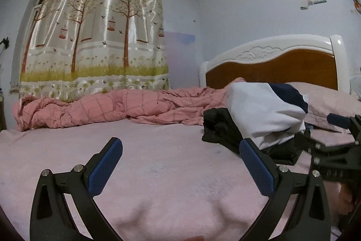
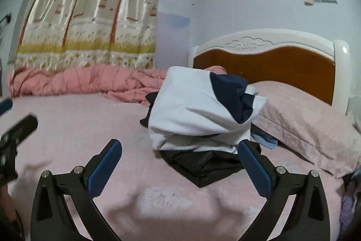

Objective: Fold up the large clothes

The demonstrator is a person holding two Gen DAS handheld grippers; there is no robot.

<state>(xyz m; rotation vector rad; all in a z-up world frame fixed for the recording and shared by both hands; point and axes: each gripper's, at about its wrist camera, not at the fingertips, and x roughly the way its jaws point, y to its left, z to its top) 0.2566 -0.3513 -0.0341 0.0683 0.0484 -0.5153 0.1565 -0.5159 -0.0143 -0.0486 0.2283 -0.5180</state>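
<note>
A folded white garment with a navy panel (image 2: 198,110) lies stacked on a folded black garment (image 2: 203,165) on the pink bed sheet (image 2: 74,128). The stack also shows in the left wrist view, white garment (image 1: 264,114) over black garment (image 1: 221,128), at the right. My right gripper (image 2: 180,166) is open and empty, just in front of the stack. My left gripper (image 1: 180,166) is open and empty over bare sheet, left of the stack. The right gripper's body (image 1: 334,150) shows in the left wrist view beside the stack.
A crumpled pink checked quilt (image 1: 108,110) lies along the far side of the bed. A pink pillow (image 2: 311,123) rests against the white and brown headboard (image 2: 270,55). A tree-print curtain (image 1: 94,37) hangs behind. The left gripper (image 2: 13,128) shows at the right wrist view's left edge.
</note>
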